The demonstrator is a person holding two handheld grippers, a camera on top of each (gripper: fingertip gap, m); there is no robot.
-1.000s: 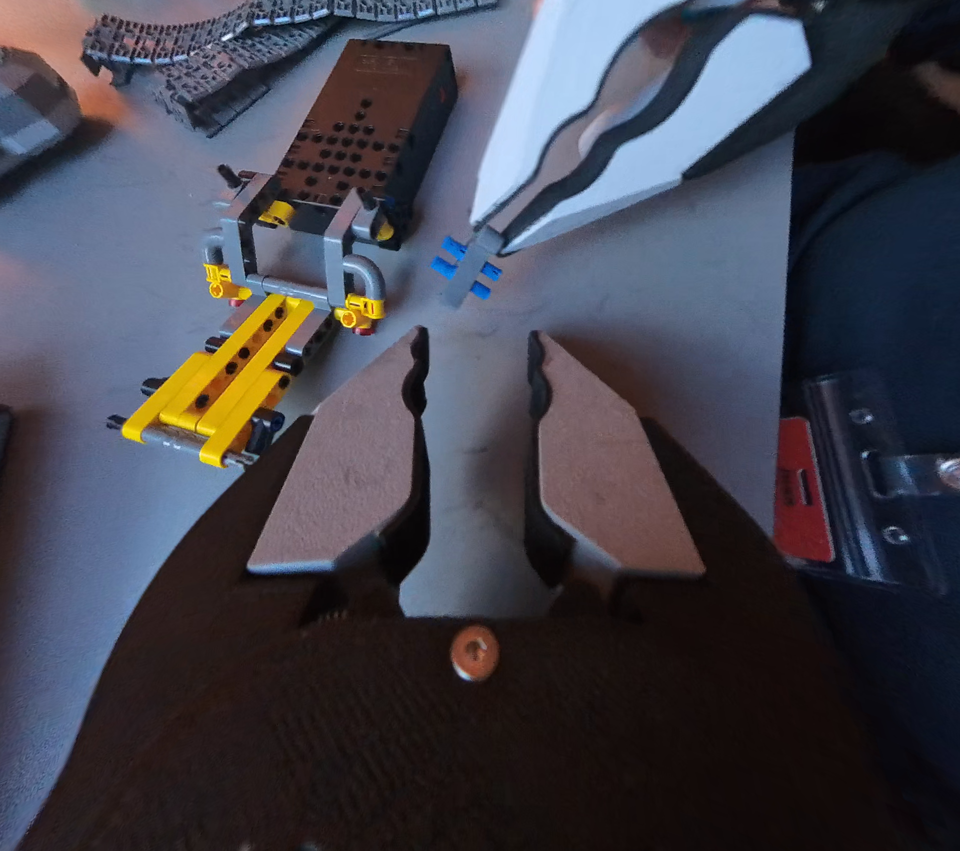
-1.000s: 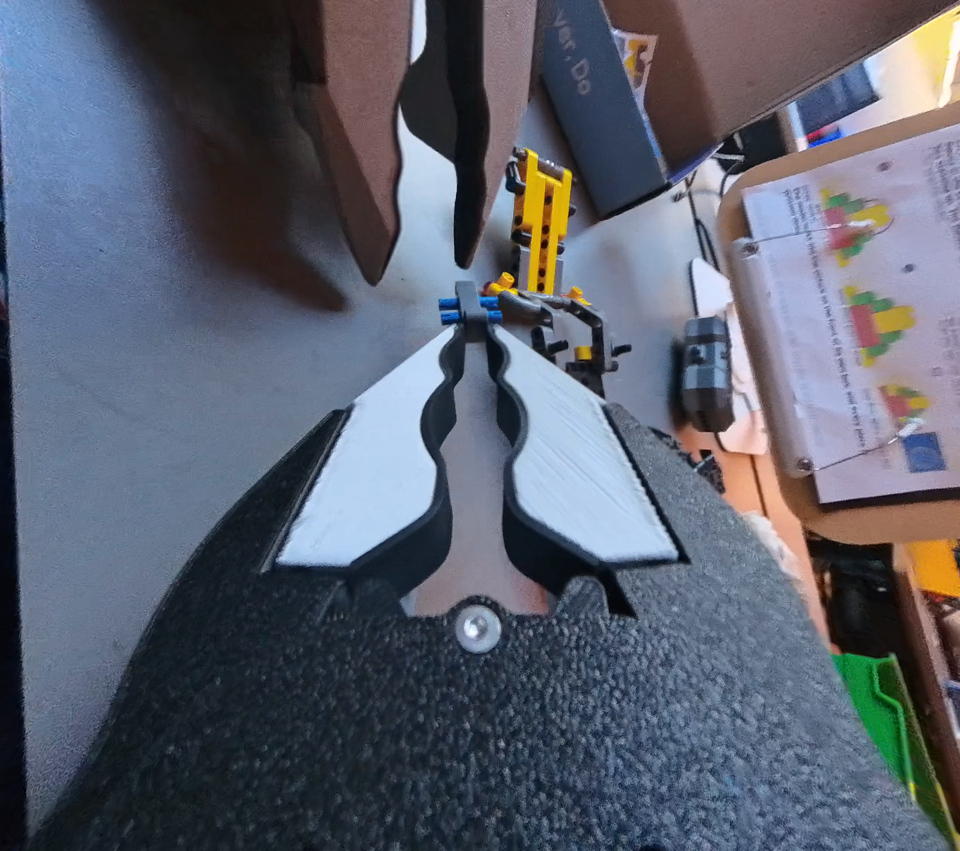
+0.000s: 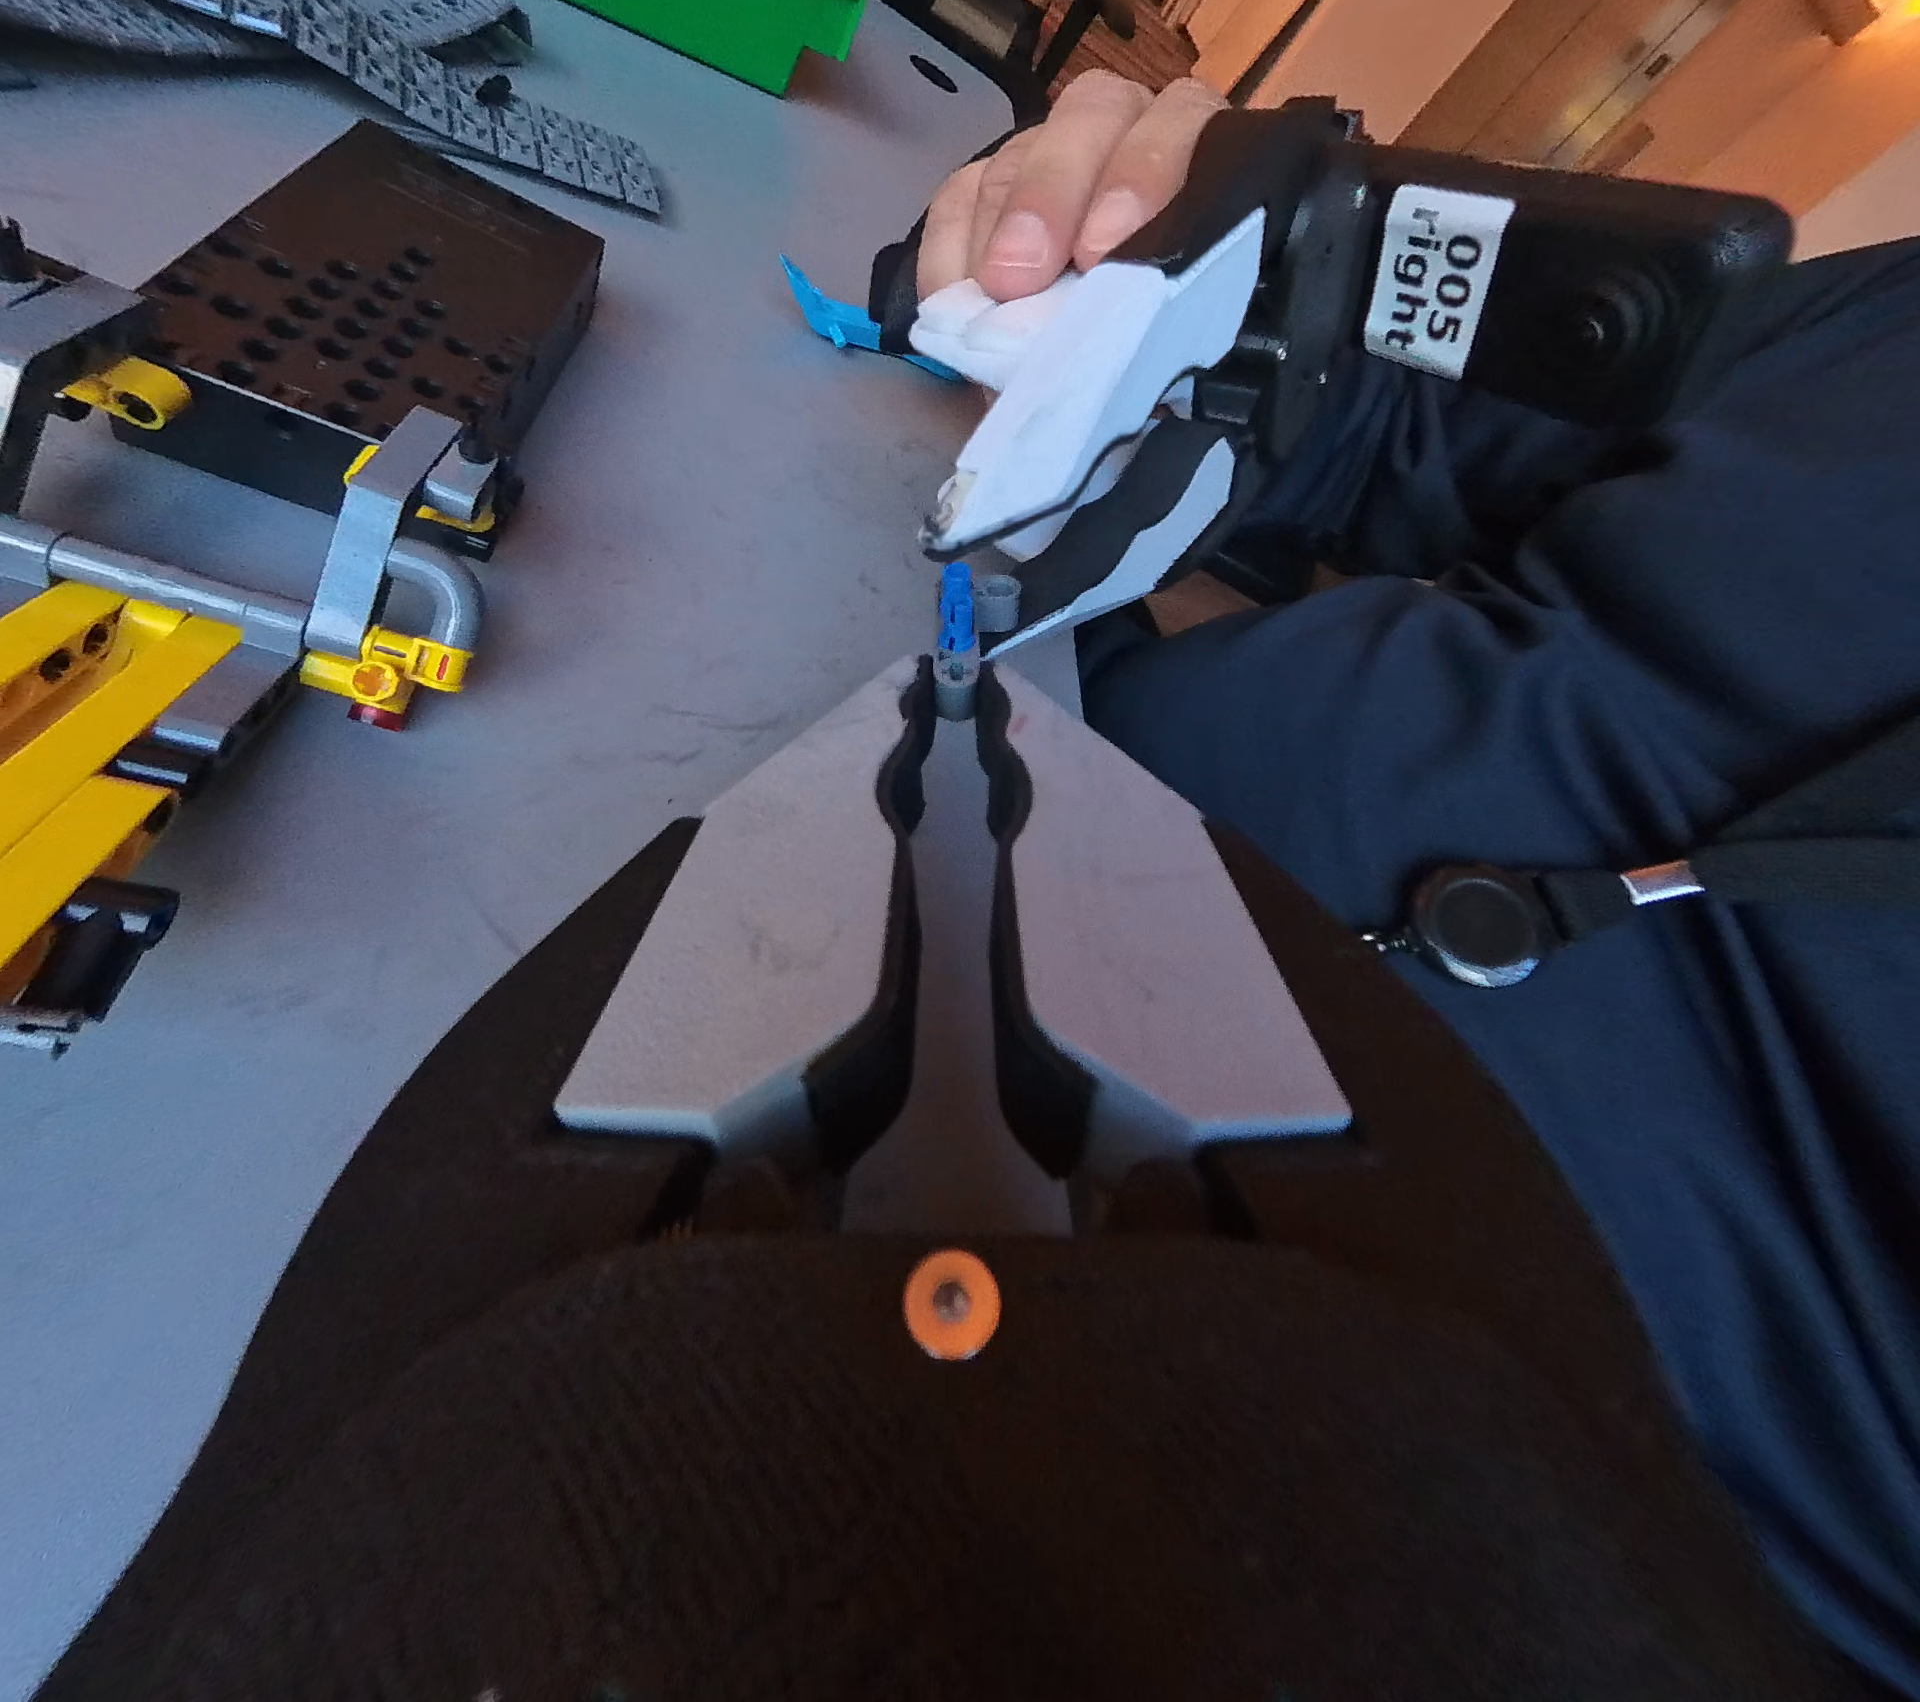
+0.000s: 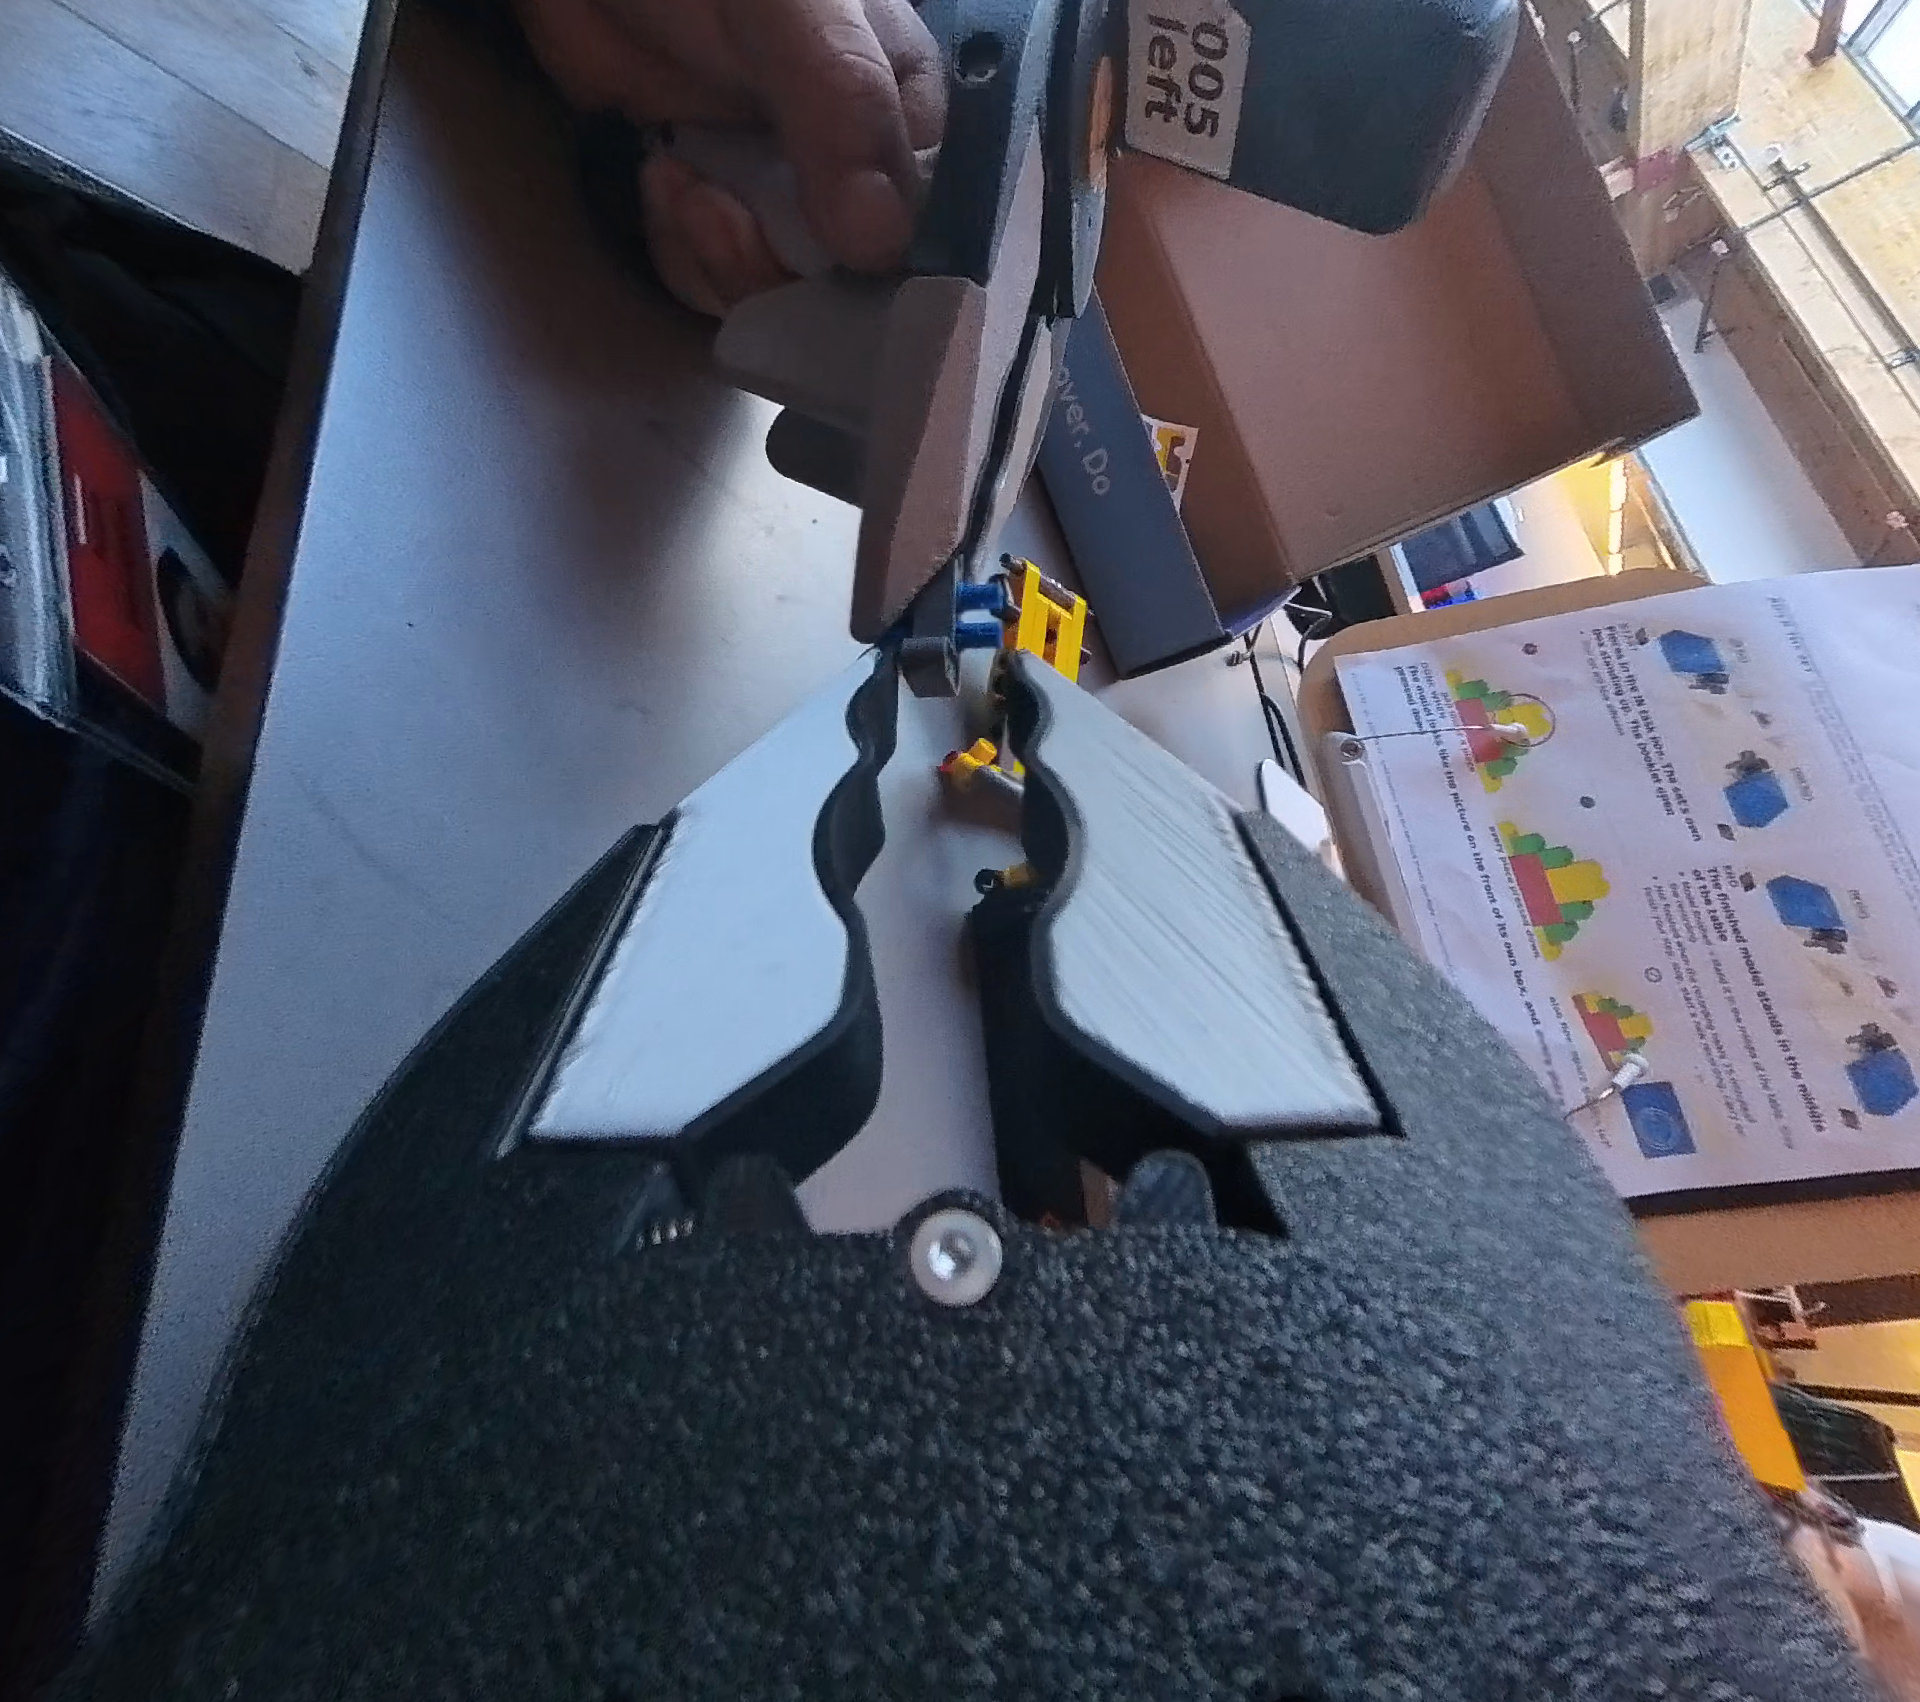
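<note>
left gripper [image 3: 954,684] pinches grey beam [image 3: 956,684]; right gripper [image 4: 951,696] parted.

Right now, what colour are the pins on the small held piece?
Blue pins on a grey piece; left wrist view.

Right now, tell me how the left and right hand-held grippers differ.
The left hand-held gripper is shut on the grey piece with blue pins; the right hand-held gripper is open beside it. The left's fingers are brown-grey, the right's white. Both have black bodies.
</note>
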